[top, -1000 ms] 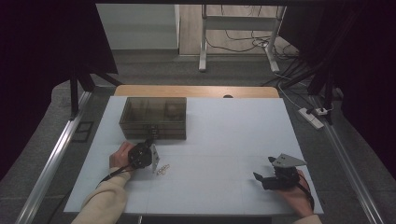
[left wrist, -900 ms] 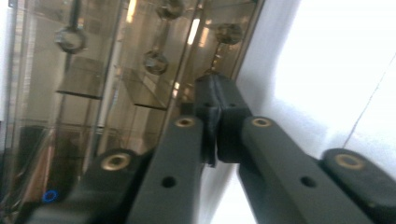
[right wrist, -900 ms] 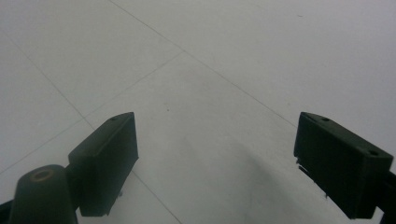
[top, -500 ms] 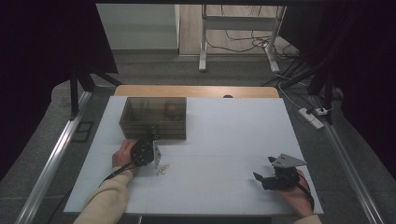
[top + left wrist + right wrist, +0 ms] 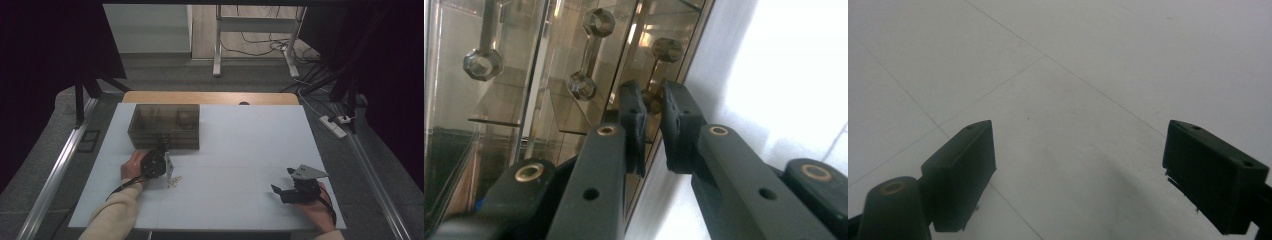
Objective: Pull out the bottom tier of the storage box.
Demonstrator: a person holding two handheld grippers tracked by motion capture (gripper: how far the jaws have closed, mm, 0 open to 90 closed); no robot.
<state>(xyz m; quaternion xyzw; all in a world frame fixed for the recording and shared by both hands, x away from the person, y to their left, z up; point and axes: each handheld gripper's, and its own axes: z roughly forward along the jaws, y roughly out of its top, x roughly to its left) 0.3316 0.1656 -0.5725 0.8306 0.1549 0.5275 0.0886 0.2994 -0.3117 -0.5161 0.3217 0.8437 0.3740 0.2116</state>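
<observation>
A smoky see-through drawer box (image 5: 165,125) stands on the white table (image 5: 240,150) at the back left. My left gripper (image 5: 162,146) points at its front face. In the left gripper view the jaws (image 5: 651,120) stand close together with a small dark drawer knob (image 5: 653,99) pinched between the pads; they have just been closing on it. Two more faceted knobs (image 5: 598,22) (image 5: 483,64) show on the box front (image 5: 524,75). My right gripper (image 5: 281,181) rests at the front right, wide open over bare table (image 5: 1078,170).
A few small pale parts (image 5: 174,181) lie on the table just right of my left hand. A wooden strip (image 5: 210,97) edges the table's far side. Metal rails run along both sides, and a power strip (image 5: 334,126) lies on the floor at right.
</observation>
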